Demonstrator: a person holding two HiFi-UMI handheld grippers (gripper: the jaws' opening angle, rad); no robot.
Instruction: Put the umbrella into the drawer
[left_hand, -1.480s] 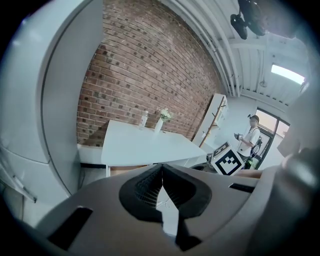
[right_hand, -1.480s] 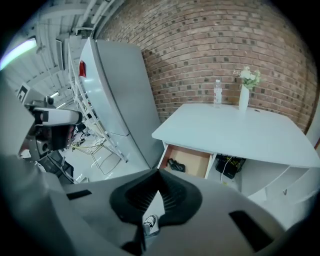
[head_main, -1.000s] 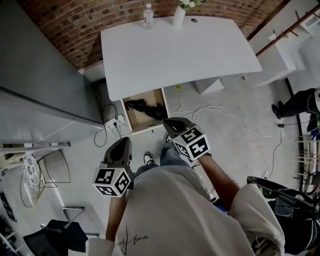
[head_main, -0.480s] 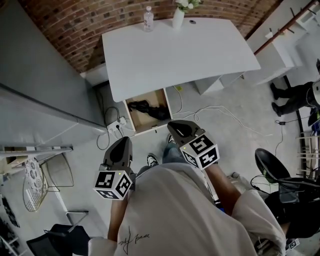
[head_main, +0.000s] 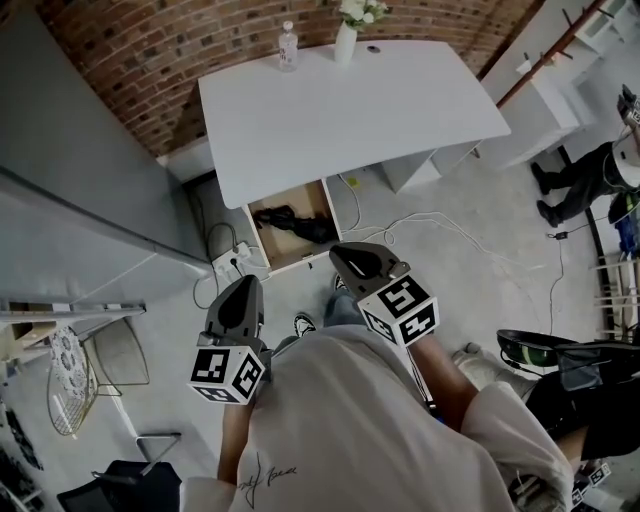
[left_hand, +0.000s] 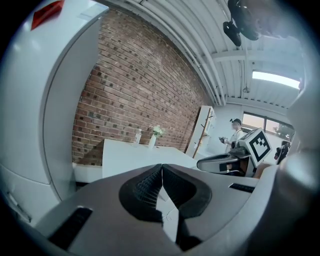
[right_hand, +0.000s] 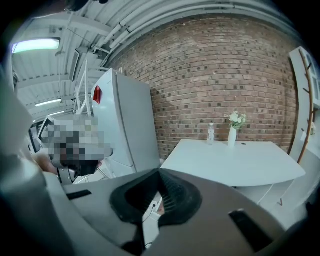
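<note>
Left gripper (head_main: 246, 284) and right gripper (head_main: 341, 255) are pressed together, empty; the umbrella (head_main: 292, 222) lies in the open drawer (head_main: 274, 246), so we'd shut it next.

No words or numbers can be read. The marker cubes (head_main: 227, 368) on the left hand-held gripper (head_main: 243, 288) and the right hand-held gripper (head_main: 345, 256) bear only black-and-white square patterns. A dark scrawl (head_main: 262, 470) on the person's shirt (head_main: 350, 420) is too small to read. So is the red tag (right_hand: 96, 93) on the white cabinet (right_hand: 127, 125) left of the worktop (right_hand: 235, 160).

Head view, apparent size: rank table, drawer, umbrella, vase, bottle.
1. table
2. drawer, open under it
3. umbrella, inside the drawer
4. vase and bottle: too alike to rank
</note>
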